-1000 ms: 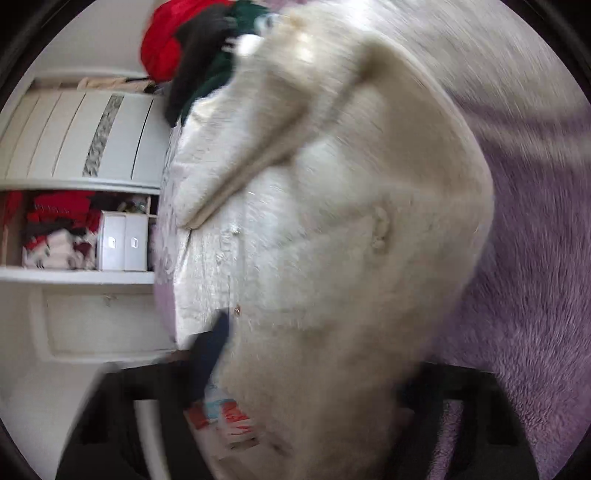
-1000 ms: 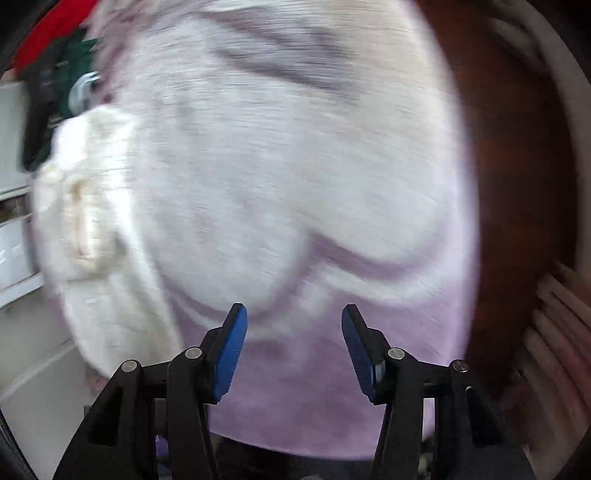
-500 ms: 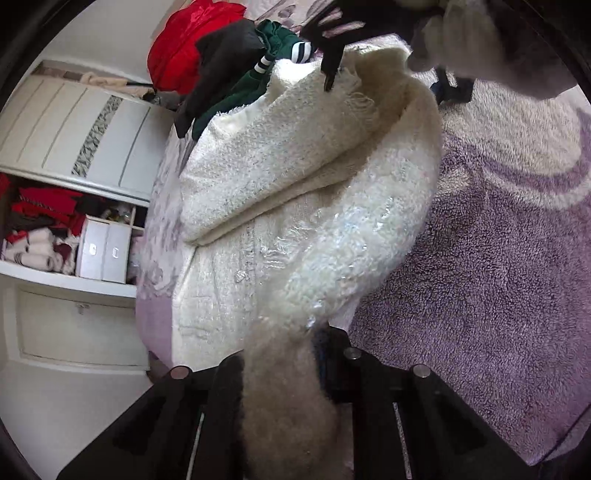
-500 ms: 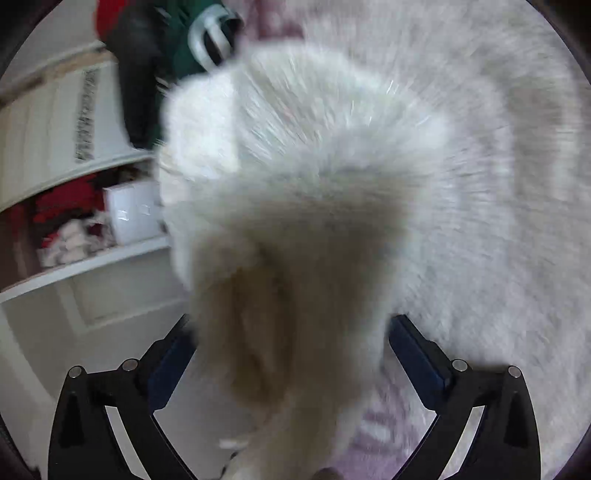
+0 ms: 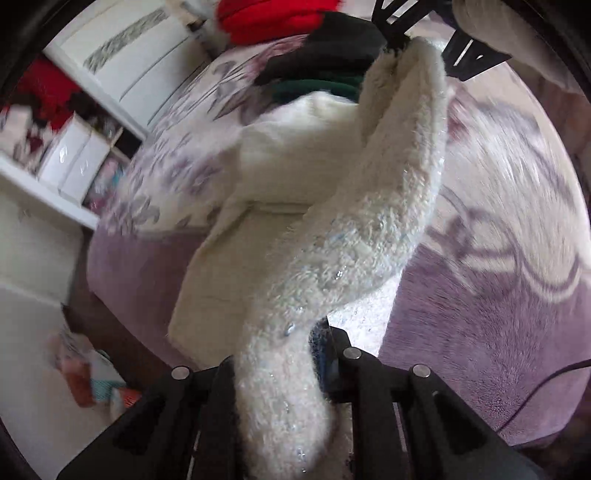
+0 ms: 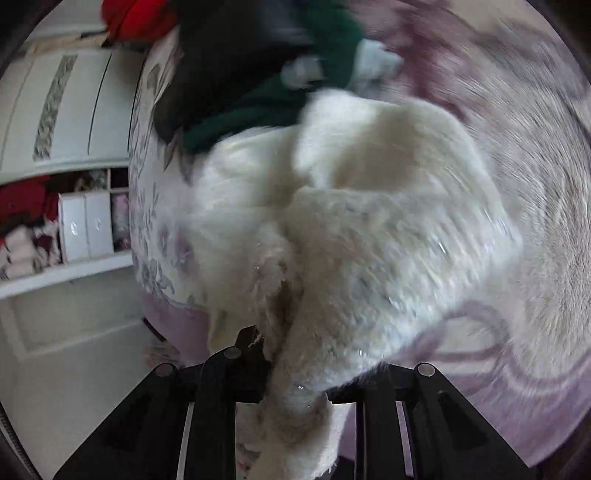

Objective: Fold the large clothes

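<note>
left view: right gripper [image 5: 417, 40] pinching fleece [image 5: 354, 236] | right view: hidden

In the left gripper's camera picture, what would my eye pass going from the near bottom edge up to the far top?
left gripper clamping the fluffy white garment → green garment → black garment → red garment, all on the purple blanket.
</note>
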A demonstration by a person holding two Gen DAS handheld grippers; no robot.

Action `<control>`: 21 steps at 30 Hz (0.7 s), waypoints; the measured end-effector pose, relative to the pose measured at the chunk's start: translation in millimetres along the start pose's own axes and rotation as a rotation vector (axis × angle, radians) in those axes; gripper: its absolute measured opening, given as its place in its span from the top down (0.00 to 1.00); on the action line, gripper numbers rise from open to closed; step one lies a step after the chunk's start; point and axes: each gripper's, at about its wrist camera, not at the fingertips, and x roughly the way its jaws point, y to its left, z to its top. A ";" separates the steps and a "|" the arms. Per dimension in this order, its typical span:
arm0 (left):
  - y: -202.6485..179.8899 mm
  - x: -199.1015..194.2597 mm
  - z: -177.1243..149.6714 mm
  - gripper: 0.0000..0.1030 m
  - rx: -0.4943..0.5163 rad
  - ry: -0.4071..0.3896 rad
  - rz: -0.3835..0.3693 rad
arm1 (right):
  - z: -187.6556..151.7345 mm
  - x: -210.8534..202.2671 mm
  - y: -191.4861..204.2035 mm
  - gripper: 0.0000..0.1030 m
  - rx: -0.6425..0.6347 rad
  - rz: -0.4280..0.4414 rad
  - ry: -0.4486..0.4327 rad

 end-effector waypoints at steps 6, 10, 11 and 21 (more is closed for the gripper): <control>126.5 65.1 1.1 0.87 -0.268 0.134 -0.172 | 28.5 109.4 151.4 0.77 -0.077 -0.221 0.087; 188.5 136.0 -23.4 0.83 -0.439 0.244 -0.252 | 37.7 198.7 192.8 0.68 -0.071 -0.349 0.165; 201.0 153.3 -31.4 0.79 -0.471 0.272 -0.281 | 39.7 216.0 200.0 0.61 -0.059 -0.366 0.180; 288.8 195.9 -108.3 0.55 -0.714 0.416 -0.473 | 22.8 211.4 217.8 0.15 -0.110 -0.179 0.296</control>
